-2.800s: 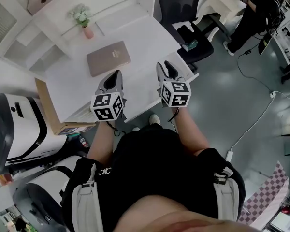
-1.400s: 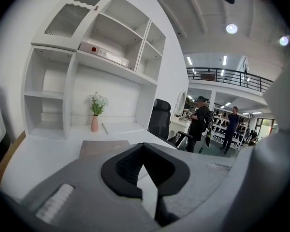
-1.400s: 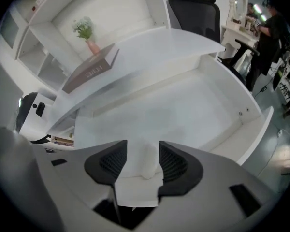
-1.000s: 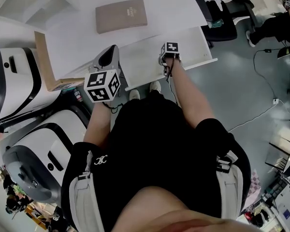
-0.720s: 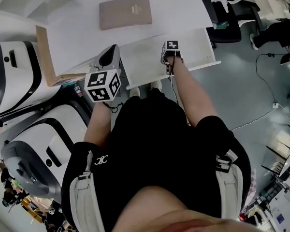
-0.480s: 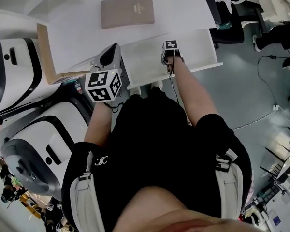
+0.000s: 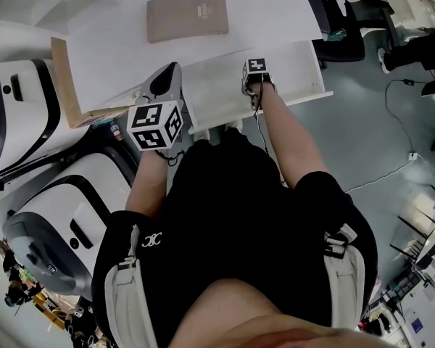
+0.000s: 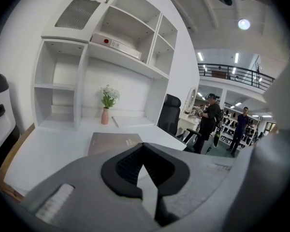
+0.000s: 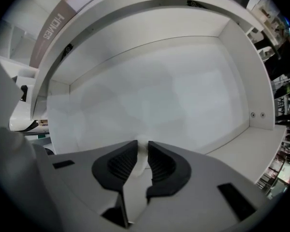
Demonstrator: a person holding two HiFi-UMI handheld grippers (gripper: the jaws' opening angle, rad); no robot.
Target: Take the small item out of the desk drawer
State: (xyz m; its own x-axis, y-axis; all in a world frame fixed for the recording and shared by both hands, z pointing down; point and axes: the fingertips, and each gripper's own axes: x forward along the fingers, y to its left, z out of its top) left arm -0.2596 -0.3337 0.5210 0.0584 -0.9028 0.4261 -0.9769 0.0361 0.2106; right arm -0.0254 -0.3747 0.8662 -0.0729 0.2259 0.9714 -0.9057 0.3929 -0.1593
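The white desk drawer [image 7: 293,67] stands pulled out under the desktop [image 7: 109,56]. My right gripper [image 7: 255,82] reaches down into it, and only its marker cube shows in the head view. In the right gripper view its jaws are closing, and a small white item [image 9: 141,150] sits pinched between the black pads [image 9: 160,164] just above the drawer floor [image 9: 150,91]. My left gripper [image 7: 171,69] hovers at the desk's front edge with its jaws shut on nothing; in its own view its tips [image 8: 144,146] meet in front of the brown book [image 8: 111,141].
A brown book [image 7: 187,15] lies on the desk. A pink vase with flowers [image 8: 106,109] stands by the shelf unit [image 8: 111,37]. White machines [image 7: 22,122] and a wooden board [image 7: 64,85] are at the left. An office chair [image 7: 341,42] and people [image 8: 210,122] are at the right.
The drawer, closed in the earliest frame, now stands open with my right gripper lowered into it. Over the last second both grippers have barely moved.
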